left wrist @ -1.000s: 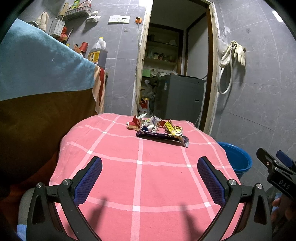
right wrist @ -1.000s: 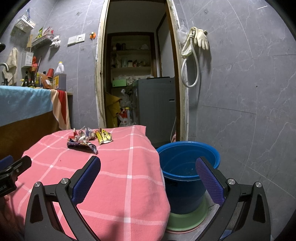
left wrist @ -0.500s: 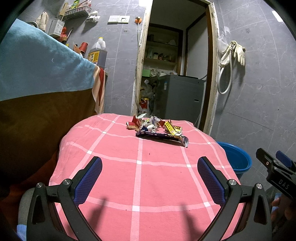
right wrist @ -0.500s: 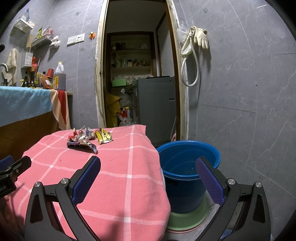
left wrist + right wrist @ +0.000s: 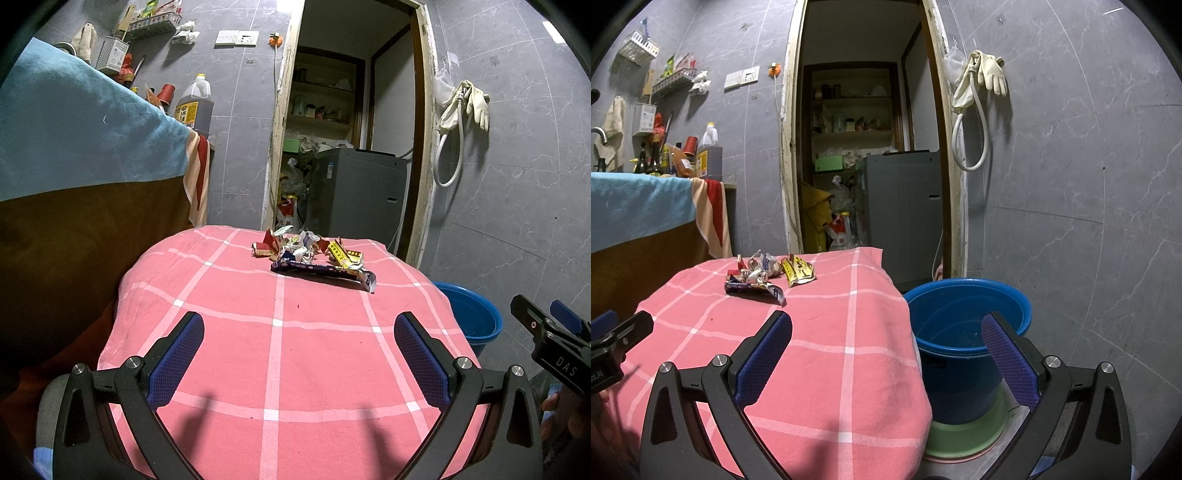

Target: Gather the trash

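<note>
Both claws hover level above the near end of the worktop [image 5: 273,354], which is draped in a pink checked cloth. The left claw [image 5: 299,341] gapes wide and holds nothing; the right claw [image 5: 886,341] is just as wide and empty, straddling the cloth's edge. The pile of wrappers [image 5: 314,256] lies at the cloth's far end, well clear of both. A blue bucket [image 5: 967,328] stands right of the worktop, before an open doorway [image 5: 864,147].

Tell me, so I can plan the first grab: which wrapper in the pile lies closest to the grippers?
The long purple wrapper, stretched flat along the pile's near edge; the yellow wrapper and crumpled pieces sit behind it.
</note>
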A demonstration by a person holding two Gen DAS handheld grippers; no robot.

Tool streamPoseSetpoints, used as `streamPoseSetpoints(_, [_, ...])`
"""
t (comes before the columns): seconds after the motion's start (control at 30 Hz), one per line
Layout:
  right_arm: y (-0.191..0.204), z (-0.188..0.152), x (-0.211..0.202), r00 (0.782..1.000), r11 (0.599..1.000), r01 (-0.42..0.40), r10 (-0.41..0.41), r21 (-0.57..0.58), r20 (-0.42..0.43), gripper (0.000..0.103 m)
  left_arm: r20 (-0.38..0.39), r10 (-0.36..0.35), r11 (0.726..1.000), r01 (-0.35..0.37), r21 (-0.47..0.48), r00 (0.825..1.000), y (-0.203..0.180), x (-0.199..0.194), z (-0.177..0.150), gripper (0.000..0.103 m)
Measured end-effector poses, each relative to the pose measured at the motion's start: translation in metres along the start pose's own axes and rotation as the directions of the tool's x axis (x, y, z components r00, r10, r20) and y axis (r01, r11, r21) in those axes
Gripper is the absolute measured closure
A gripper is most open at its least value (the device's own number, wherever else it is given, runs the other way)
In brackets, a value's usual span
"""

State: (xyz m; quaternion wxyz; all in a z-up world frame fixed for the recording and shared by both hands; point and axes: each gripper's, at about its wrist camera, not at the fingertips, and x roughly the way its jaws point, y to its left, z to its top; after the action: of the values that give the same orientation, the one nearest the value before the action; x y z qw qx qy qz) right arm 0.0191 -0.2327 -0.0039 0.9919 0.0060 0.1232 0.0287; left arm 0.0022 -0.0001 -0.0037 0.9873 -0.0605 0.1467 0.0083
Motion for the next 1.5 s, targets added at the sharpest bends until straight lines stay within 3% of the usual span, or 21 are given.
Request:
streamPoseSetpoints(1.17, [-0.002, 0.0, 0.002, 1.0, 1.0, -0.002, 0.002, 0.004, -0.005, 0.0, 0.0, 0.003, 1.0, -0.003, -0.004, 1.0, -0.004, 0.004, -0.002, 0.002])
streamPoseSetpoints(1.5, [0.007, 0.007, 0.002, 0.998, 0.999, -0.048, 0.048, -0.008, 0.03, 0.0, 0.042, 0.026, 1.0, -0.025, -0.01, 0.999, -0.002, 0.007, 0.019, 0.002])
